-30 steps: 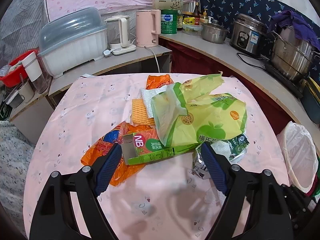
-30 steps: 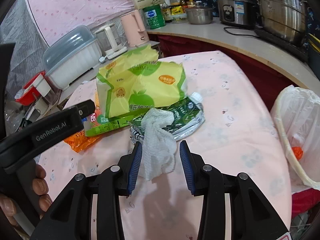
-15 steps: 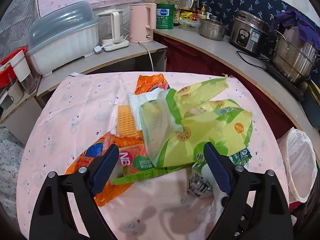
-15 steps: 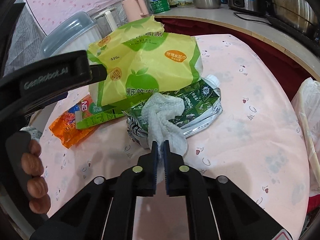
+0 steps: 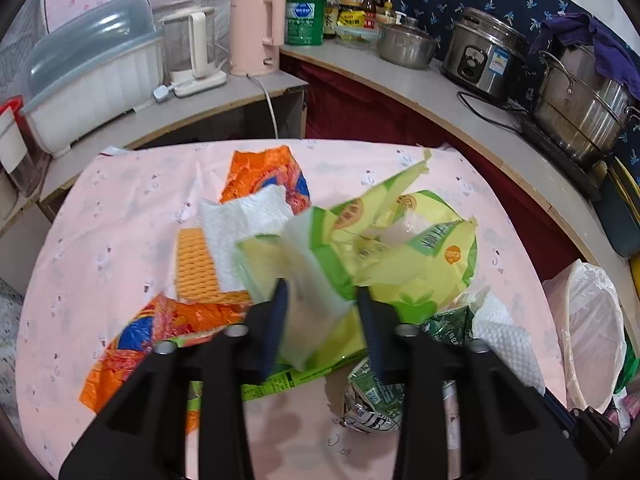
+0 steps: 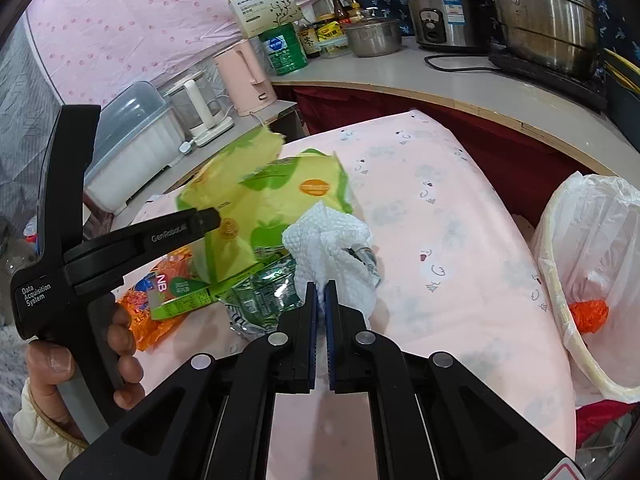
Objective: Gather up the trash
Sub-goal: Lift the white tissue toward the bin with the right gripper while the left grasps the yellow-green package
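Observation:
Trash is piled on the pink table [image 5: 100,240]. My left gripper [image 5: 322,308] is closing on the crumpled flap of a yellow-green plastic bag [image 5: 420,272], and both pads touch it. The right wrist view shows that bag [image 6: 280,192] bunched up by the left gripper's finger [image 6: 200,218]. My right gripper [image 6: 320,292] is shut on a crumpled white paper towel [image 6: 328,240], held just above a green foil pouch [image 6: 260,296]. Under the bag lie a green NB box [image 6: 176,292], orange wrappers [image 5: 160,332], a flat white paper towel [image 5: 244,224] and an orange mesh cloth [image 5: 196,268].
A bin with a white liner [image 6: 592,248] stands off the table's right edge, an orange scrap inside. Behind the table a counter carries a pink kettle [image 5: 256,32], a rice cooker [image 5: 484,56], steel pots [image 5: 580,116] and a covered dish box [image 5: 92,80]. A hand [image 6: 120,344] grips the left tool.
My left gripper moved forward over the pile and its jaws narrowed around the yellow-green bag, which crumpled. My right gripper shut on the white paper towel and drew it toward the bin side.

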Motion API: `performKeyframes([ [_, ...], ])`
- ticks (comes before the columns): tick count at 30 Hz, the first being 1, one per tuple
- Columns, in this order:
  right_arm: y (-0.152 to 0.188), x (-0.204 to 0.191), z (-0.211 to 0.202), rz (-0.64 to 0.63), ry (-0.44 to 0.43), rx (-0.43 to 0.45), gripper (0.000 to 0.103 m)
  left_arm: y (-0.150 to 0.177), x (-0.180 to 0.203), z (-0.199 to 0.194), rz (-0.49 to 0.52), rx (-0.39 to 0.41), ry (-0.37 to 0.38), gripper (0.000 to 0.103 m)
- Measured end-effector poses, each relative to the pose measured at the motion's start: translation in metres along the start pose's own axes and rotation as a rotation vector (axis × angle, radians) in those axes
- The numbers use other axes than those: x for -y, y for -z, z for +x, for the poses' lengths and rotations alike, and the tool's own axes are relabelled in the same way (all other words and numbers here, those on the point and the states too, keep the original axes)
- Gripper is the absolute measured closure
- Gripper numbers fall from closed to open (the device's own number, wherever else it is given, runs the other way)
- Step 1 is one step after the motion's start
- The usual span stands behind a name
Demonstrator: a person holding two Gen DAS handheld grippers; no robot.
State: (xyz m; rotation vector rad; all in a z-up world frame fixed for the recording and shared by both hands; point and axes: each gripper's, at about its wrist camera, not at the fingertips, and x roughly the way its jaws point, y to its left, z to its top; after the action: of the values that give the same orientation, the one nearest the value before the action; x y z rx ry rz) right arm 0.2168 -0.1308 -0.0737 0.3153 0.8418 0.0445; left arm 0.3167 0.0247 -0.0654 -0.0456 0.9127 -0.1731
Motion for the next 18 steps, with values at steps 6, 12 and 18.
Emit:
performKeyframes([
  [6, 0.0, 0.01, -0.001, 0.02, 0.014, 0.006, 0.099, 0.003, 0.004, -0.002, 0.001, 0.01, 0.008, 0.094],
  [12, -0.006, 0.017, -0.016, 0.029, 0.026, 0.049, 0.099, 0.003, 0.014, -0.019, 0.008, 0.036, 0.017, 0.095],
  [18, -0.012, 0.027, -0.037, 0.046, 0.038, 0.097, 0.099, 0.007, 0.032, -0.042, 0.03, 0.065, 0.027, 0.095],
])
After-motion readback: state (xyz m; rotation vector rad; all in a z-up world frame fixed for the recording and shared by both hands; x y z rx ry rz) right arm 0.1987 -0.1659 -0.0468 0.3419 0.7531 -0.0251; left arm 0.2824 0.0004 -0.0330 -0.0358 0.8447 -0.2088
